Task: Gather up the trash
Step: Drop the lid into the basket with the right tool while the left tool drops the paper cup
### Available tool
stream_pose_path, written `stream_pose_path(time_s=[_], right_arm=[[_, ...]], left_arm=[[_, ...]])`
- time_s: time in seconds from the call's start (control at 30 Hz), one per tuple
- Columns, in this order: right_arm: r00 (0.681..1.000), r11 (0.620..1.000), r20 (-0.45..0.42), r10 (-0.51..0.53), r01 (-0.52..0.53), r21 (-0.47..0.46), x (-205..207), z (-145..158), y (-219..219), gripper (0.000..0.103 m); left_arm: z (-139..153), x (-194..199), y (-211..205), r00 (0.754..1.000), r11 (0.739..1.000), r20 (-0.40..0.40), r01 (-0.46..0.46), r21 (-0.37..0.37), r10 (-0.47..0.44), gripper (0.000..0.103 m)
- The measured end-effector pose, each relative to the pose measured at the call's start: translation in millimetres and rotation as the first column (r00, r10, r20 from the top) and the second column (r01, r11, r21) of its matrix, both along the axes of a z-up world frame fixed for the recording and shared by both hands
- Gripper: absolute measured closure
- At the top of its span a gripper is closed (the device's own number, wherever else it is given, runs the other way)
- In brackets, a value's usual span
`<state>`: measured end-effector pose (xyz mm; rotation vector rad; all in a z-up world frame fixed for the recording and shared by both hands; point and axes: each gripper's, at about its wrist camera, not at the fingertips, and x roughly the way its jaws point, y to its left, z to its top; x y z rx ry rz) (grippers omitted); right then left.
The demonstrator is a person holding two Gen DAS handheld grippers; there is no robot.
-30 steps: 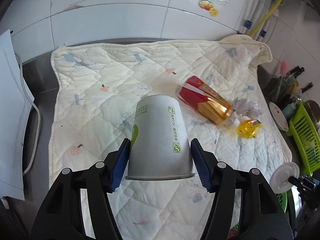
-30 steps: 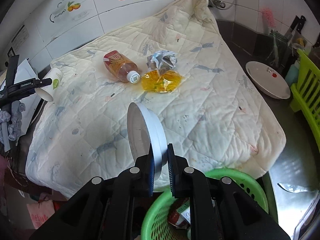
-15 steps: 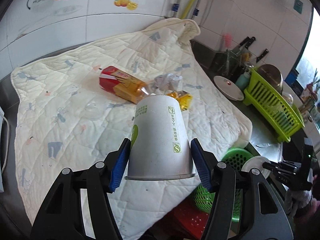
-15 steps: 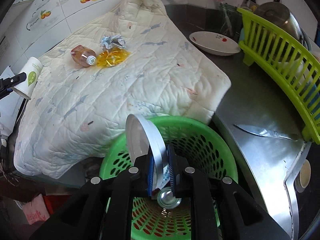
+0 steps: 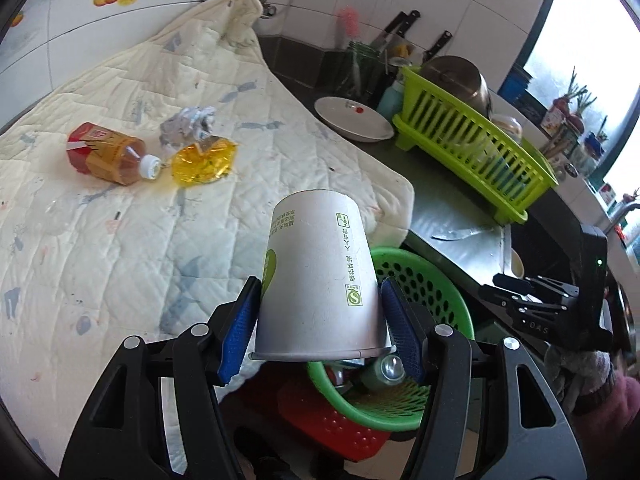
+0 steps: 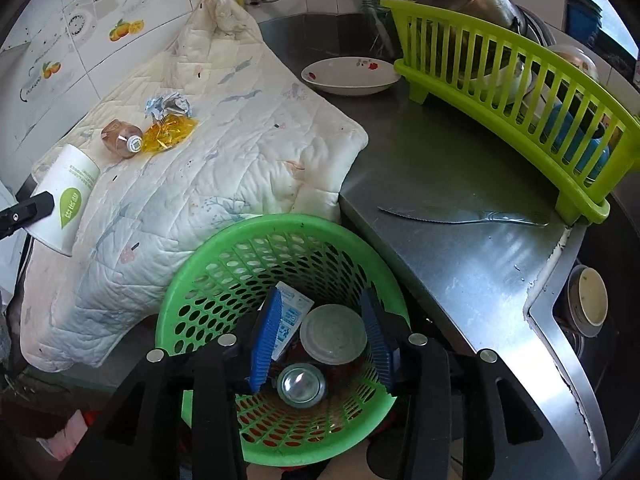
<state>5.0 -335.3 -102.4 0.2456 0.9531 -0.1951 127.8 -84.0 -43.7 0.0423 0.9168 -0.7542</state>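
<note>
My left gripper (image 5: 320, 332) is shut on a white paper cup (image 5: 320, 280), held bottom-forward just left of the green basket (image 5: 432, 292). The cup also shows in the right wrist view (image 6: 66, 200). My right gripper (image 6: 320, 336) is open above the green basket (image 6: 208, 256). The white lid (image 6: 333, 334) lies inside it beside a can (image 6: 301, 385) and a wrapper (image 6: 290, 316). On the quilt (image 5: 120, 220) lie a tea bottle (image 5: 108, 154), a yellow wrapper (image 5: 204, 156) and crumpled foil (image 5: 188, 122).
A steel counter (image 6: 460, 240) holds a knife (image 6: 460, 214), a white plate (image 6: 348, 74) and a green dish rack (image 6: 520, 92) with dishes. A red stool (image 5: 332, 424) sits under the basket. The right gripper's body (image 5: 552, 308) shows at right in the left wrist view.
My right gripper opened and dropped the white lid into the basket. My left gripper carried the cup rightward toward the basket.
</note>
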Motion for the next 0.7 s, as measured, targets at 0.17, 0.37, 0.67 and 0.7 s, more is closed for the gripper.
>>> stream_pose_path(time_s=[0.17,0.37,0.67,0.7], right_arm=[[1.0,1.0,0.025,-0.018,0.018,0.001,-13,7,-4,0.05],[0.999,1.0,0.042,-0.025,0.025,0.0,-27,12,-6,0.044],[0.997,0.999,0.064,-0.038,0.037,0.013,-35,19,-11,0.043],[0.997,0.999,0.064,-0.036,0.035,0.017,-34,19,-10,0.043]], left_arm=[[-12,-20,-34,0.997,0.996,-0.008,0.081,0.037,-0.081,0.042],[-26,-33,-60,0.989,0.987,-0.048,0.146,0.063,-0.143,0.04],[-42,-46,-77,0.979,0.979,-0.082,0.192,0.064,-0.186,0.029],[-42,-46,-77,0.98,0.98,-0.082,0.189,0.063,-0.184,0.027]])
